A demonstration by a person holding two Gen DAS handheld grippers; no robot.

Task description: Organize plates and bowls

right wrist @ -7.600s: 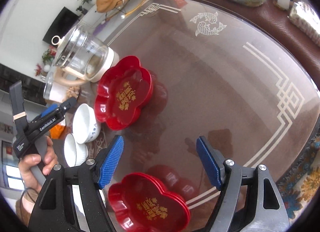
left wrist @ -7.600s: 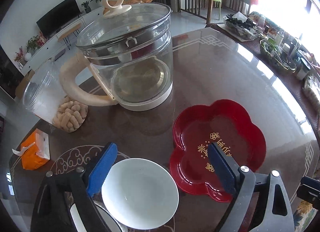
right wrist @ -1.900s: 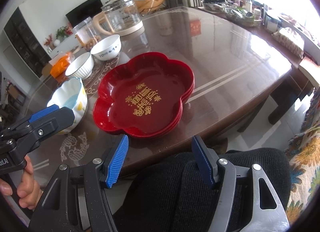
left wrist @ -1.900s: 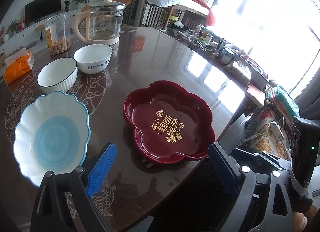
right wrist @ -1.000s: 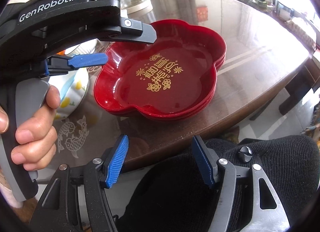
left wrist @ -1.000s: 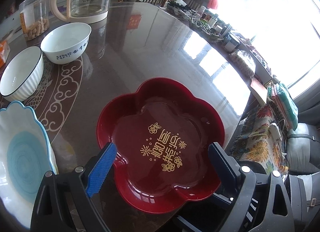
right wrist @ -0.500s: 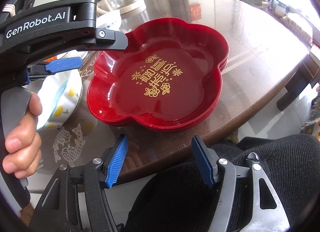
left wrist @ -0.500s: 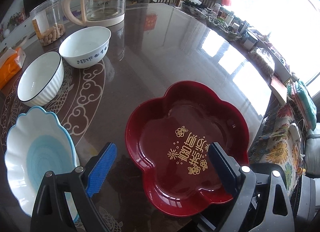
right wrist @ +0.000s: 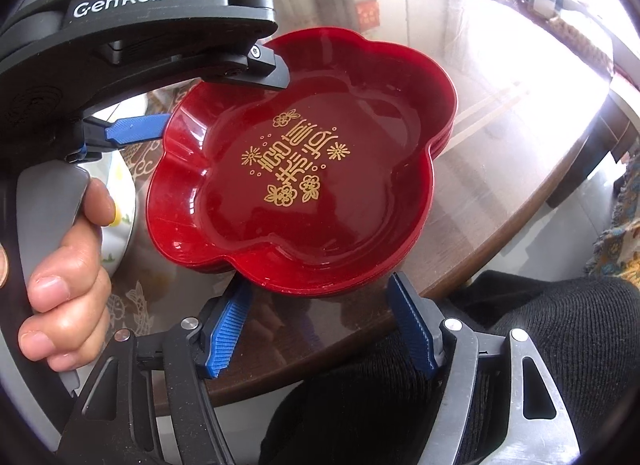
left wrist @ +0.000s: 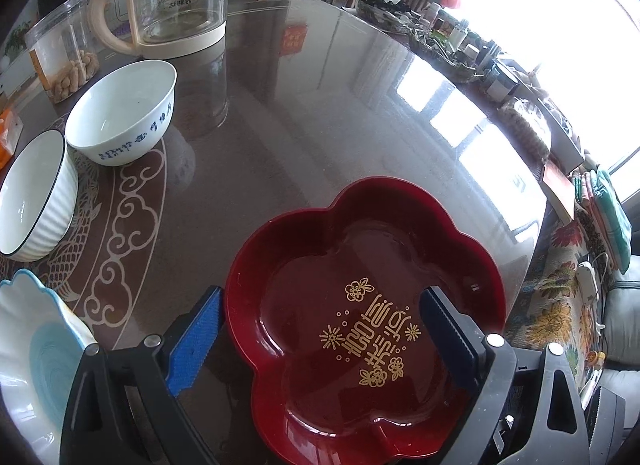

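A stack of red flower-shaped plates (left wrist: 360,305) with gold characters lies near the table's front edge; it also shows in the right wrist view (right wrist: 304,169). My left gripper (left wrist: 320,341) is open and hovers low over the stack's left side, one finger outside its rim. My right gripper (right wrist: 320,337) is open at the stack's near rim by the table edge. A white bowl with blue writing (left wrist: 122,111), a ribbed white bowl (left wrist: 34,195) and a scalloped blue-and-white bowl (left wrist: 36,353) stand at the left.
A glass kettle (left wrist: 176,1) and a clear jar of peanuts (left wrist: 64,53) stand at the back left. Cluttered trays (left wrist: 452,45) line the far right edge. The person's lap (right wrist: 500,365) is just below the table's front edge (right wrist: 460,265).
My left gripper has moved forward and lower over the red plates. My right gripper has moved in closer to the stack's near rim. Both stay open.
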